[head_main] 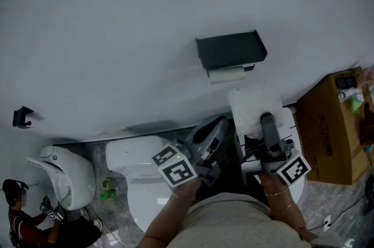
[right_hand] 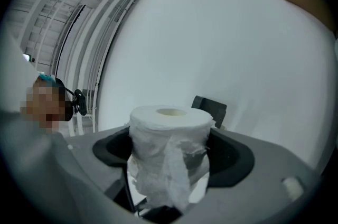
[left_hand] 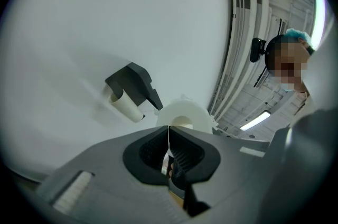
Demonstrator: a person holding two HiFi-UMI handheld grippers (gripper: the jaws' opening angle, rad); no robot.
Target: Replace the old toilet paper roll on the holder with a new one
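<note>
The left gripper has its jaws pressed fully together with nothing between them. The right gripper is clamped on the new toilet paper roll, which stands upright between its jaws with a ragged loose flap hanging down the front. In the head view both grippers are raised toward the wall, the left one low and just left of the right. The new roll sits just below the lower edge of the dark holder. The old roll, worn down to little more than its core, is on the bar under the holder's shelf, so the swap looks to be at its approach stage, with removal not yet done. By my reading, the next move falls to the empty left gripper: open, close on the thin core and draw it off sideways while the right keeps the new roll clear. I cannot tell which end of the bar is free. The shelf overhangs the core from above, so there is little room to lift and the pull likely has to run along the wall. The wall around the holder is bare on both sides. Lower down, a toilet stands below and to the left, and a cardboard box crowds the right side.
</note>
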